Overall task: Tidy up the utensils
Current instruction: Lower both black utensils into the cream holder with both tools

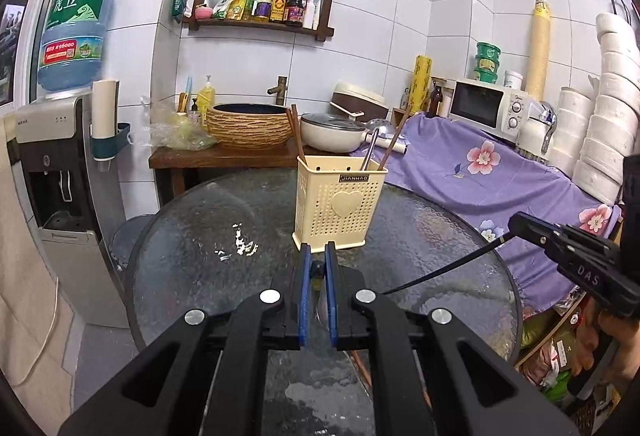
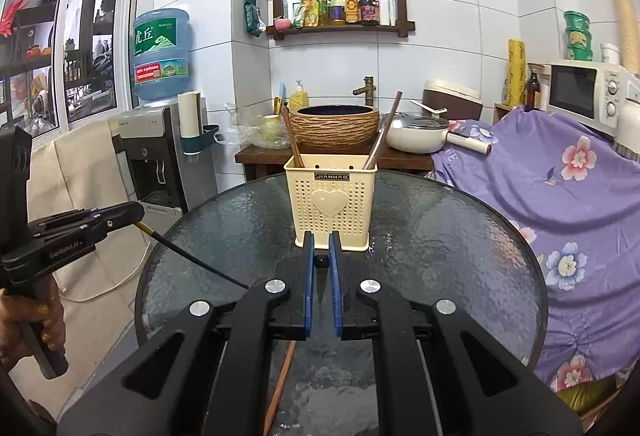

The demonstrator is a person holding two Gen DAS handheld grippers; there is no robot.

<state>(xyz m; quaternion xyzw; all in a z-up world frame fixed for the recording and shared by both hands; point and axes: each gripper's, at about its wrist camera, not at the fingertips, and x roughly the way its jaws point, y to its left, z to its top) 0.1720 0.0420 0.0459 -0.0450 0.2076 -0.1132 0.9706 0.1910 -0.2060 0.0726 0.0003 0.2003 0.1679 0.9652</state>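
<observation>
A cream perforated utensil holder [image 1: 338,206] [image 2: 331,199] stands on the round glass table [image 1: 192,244] [image 2: 440,236]. It holds brown chopsticks and a steel utensil. Each gripper holds one black chopstick. My left gripper [image 1: 319,252] is shut on a chopstick end [image 1: 317,268]; its shaft [image 2: 192,258] shows in the right wrist view, running from the left gripper [image 2: 134,214]. My right gripper [image 2: 321,242] is shut on a chopstick end [image 2: 321,261]; its shaft [image 1: 444,268] runs from the right gripper [image 1: 516,222]. A brown chopstick [image 2: 280,384] lies on the table under my right gripper.
A wooden counter behind the table carries a woven basin [image 1: 250,126] and a white pot [image 1: 334,132]. A water dispenser [image 1: 60,172] stands at left. A purple floral cloth [image 1: 500,172] covers furniture at right, with a microwave [image 1: 486,104] on it.
</observation>
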